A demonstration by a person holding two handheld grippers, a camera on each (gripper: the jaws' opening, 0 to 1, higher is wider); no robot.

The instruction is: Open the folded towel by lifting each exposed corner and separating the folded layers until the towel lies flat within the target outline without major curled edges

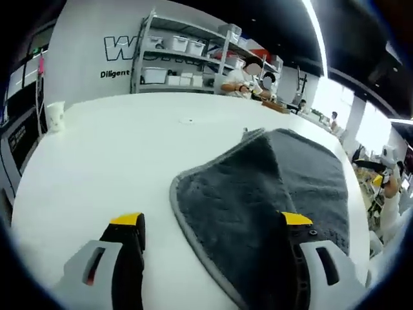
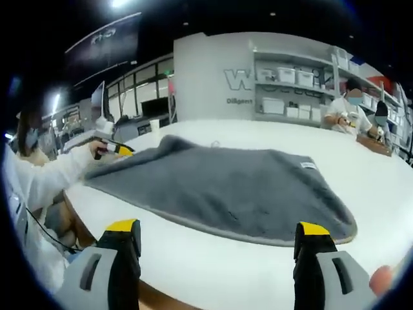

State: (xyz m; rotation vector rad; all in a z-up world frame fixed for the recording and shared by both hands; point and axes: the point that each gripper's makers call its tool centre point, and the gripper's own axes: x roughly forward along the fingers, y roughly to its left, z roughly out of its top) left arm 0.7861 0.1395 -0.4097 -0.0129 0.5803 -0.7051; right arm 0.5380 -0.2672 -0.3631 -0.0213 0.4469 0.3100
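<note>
**Towel half spread, both grippers wide and holding nothing**

Grey towel (image 1: pixel 271 194) on the white table (image 1: pixel 110 168), reaching close to the near edge in the left gripper view and lying across the middle toward the near edge in the right gripper view (image 2: pixel 226 187). Mostly flat already, but with a raised ridge along the far side, probably a layer not yet fully separated. No target outline to be made out on the tabletop, so cannot tell if the cloth sits inside it.

Left gripper (image 1: pixel 213 223): jaws far apart, nothing between them, one yellow tip over bare table and the other over the cloth, straddling the rounded near hem. Placed so, likely, to come down on that hem and lift it. In the right gripper view, same tool seen small at the far left corner of the towel (image 2: pixel 116 148), held by a person in a white sleeve (image 2: pixel 48 174).

Right gripper (image 2: pixel 216 236): jaws equally wide, empty, hovering over the table edge just before the long hem. Small white label (image 2: pixel 308 166) near the towel's right end. Seems kept back to leave room for the other side's work.

Background: shelves with white bins (image 1: pixel 174 61), a white cup (image 1: pixel 55 116) near the table's left edge, people seated beyond.
</note>
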